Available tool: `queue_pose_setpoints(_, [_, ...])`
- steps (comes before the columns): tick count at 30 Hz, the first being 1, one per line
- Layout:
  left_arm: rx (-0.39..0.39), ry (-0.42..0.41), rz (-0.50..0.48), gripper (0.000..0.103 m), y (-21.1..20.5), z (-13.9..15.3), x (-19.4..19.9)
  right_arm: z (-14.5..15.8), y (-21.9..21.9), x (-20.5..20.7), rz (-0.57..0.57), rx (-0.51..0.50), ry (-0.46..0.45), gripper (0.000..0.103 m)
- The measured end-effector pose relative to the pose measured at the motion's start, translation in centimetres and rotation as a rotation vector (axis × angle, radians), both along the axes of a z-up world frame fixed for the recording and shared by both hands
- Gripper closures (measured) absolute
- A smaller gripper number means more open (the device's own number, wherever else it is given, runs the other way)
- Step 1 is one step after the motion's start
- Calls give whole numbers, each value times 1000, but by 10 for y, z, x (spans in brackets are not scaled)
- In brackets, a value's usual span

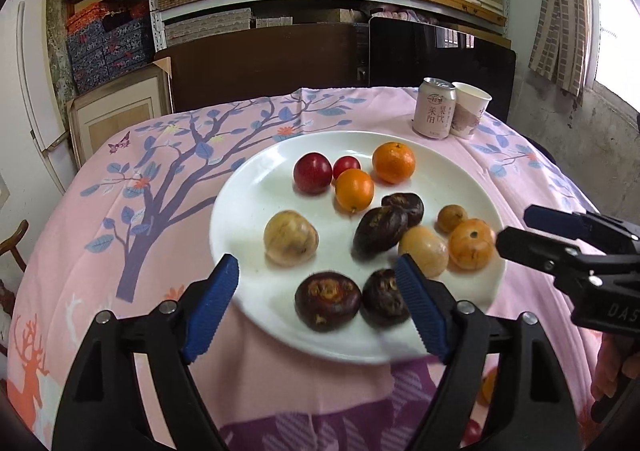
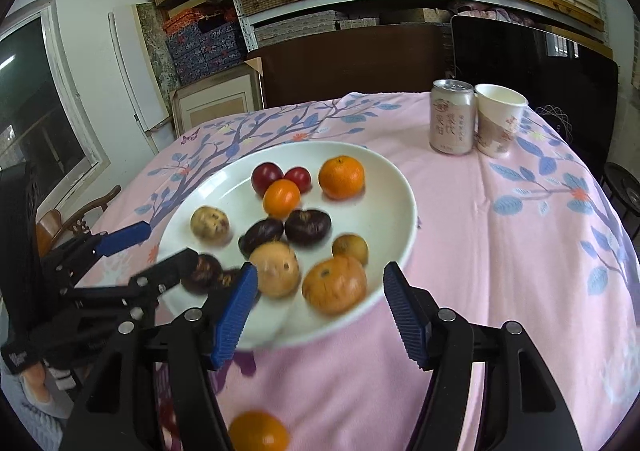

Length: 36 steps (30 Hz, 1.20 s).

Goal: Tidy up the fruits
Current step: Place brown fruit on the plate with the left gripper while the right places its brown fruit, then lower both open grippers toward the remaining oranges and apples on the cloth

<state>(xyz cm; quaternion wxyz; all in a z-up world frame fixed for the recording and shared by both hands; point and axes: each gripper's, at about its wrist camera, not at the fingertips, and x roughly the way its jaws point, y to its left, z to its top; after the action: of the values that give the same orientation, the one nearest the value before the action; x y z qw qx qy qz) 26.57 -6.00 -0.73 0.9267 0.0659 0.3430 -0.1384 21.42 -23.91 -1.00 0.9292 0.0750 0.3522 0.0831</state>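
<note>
A white plate [image 1: 248, 187] [image 2: 392, 187] sits on the pink tablecloth and holds several fruits: two red plums [image 1: 313, 172], smooth oranges [image 1: 393, 162] [image 2: 341, 176], dark brown fruits [image 1: 327, 300] [image 2: 307, 225], tan ones [image 1: 291, 237] [image 2: 209, 224] and a wrinkled orange fruit [image 1: 471, 244] [image 2: 334, 284]. My left gripper [image 1: 316, 265] [image 2: 170, 243] is open at the plate's near rim, its pads framing two dark fruits without pressing them. At the plate's right side, my right gripper [image 2: 320, 271] [image 1: 516, 225] stands open before the wrinkled orange fruit. A loose orange [image 2: 258, 431] lies on the cloth below.
A pink drink can [image 1: 434, 108] [image 2: 451, 117] and a paper cup [image 1: 469, 109] [image 2: 498, 119] stand at the table's far right. Dark boards lean behind the table, with shelves of boxes above. A person's hand [image 1: 608, 367] holds the right gripper.
</note>
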Motion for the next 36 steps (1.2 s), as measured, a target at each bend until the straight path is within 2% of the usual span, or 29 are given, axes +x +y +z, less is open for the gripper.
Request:
queue_pose_setpoints(8, [40,-40,23,21,11,1,-50,-10,-4,-65,16,26,-7,33])
queue_pose_setpoints(16, [22,-66,60,16,24,4,-82,-25,2,-114,79,53,12,32])
queue_pose_setpoints(27, [24,-76,67,16,30,3,-105,-38,22,-118,153,-2,80,32])
queue_pose_setpoints(36, [25,-46,61,13,33,-1,-114,-39,26,-114,183,19,85,33])
